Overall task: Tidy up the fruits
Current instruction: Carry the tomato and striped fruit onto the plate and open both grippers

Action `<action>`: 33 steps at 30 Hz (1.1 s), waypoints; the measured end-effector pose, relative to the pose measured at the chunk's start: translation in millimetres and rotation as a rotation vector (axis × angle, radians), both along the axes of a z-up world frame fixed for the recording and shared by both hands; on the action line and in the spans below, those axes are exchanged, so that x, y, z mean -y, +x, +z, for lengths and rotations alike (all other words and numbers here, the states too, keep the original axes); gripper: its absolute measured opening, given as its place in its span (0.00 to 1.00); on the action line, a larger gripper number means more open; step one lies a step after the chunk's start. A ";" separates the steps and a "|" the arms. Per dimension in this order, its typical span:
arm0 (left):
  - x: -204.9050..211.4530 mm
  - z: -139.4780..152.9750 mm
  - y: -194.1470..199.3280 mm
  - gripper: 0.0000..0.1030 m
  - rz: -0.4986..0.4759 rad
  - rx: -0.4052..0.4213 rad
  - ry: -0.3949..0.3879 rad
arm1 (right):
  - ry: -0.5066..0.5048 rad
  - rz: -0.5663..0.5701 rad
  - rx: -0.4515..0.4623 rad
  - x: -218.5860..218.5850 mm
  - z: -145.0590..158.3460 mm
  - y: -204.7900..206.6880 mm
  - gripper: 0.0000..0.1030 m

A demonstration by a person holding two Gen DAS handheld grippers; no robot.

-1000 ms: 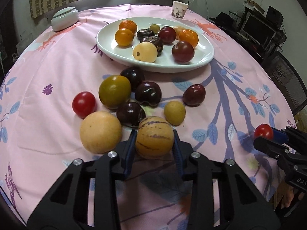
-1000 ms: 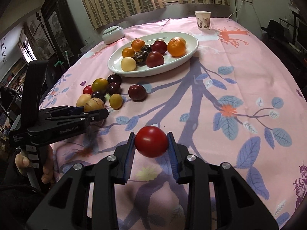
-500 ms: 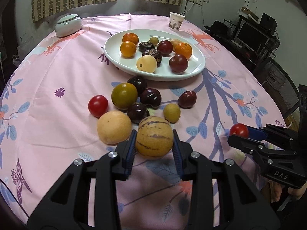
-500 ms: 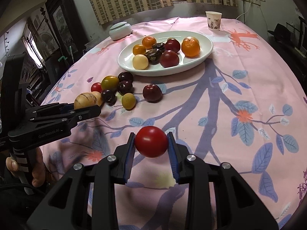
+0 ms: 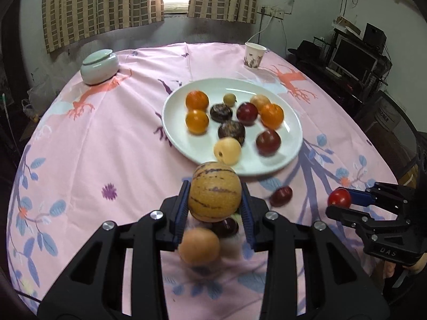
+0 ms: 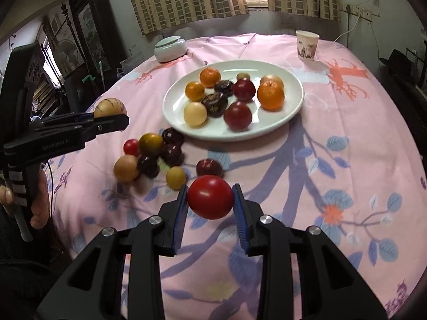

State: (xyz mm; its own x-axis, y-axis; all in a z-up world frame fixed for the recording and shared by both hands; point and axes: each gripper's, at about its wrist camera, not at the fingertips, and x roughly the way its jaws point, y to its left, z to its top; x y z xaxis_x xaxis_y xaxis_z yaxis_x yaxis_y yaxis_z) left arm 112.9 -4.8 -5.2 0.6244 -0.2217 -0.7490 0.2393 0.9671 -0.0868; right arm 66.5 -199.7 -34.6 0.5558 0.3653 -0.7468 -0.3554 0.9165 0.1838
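In the left wrist view, the left gripper (image 5: 215, 200) sits at lower centre of the frame, its blue pads pinching a tan striped melon (image 5: 214, 192) from both sides; the fruit is held clear of the pink tablecloth (image 5: 106, 138), and its top overlaps the near rim of the white plate (image 5: 170, 101) in the picture. Below the melon, between the gripper's arms, a tan round fruit (image 5: 198, 245) and a dark plum (image 5: 225, 227) show, blurred. At the right edge of that frame the right gripper (image 5: 344, 200) holds a red tomato (image 5: 339, 198). In the right wrist view the right gripper (image 6: 210, 200) fills the lower centre, clamped on the tomato (image 6: 210, 196) above the cloth, with the loose cluster of fruits (image 6: 152, 154) to the left of centre and the plate (image 6: 296, 101) of fruits above centre. The left gripper (image 6: 117, 118) enters from the left edge, carrying the melon (image 6: 109, 108) at its tip.
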 end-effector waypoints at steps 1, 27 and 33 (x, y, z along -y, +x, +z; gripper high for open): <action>0.6 2.9 14.9 0.35 0.004 -0.006 -0.008 | -0.012 -0.001 0.012 -0.1 4.3 9.4 0.33; 18.0 -36.9 117.9 0.37 0.069 -0.099 -0.026 | -0.063 -0.117 0.029 0.5 -13.5 133.0 0.33; 11.0 -24.5 113.8 0.66 0.090 -0.028 -0.067 | -0.075 -0.176 0.094 3.5 -9.2 130.1 0.81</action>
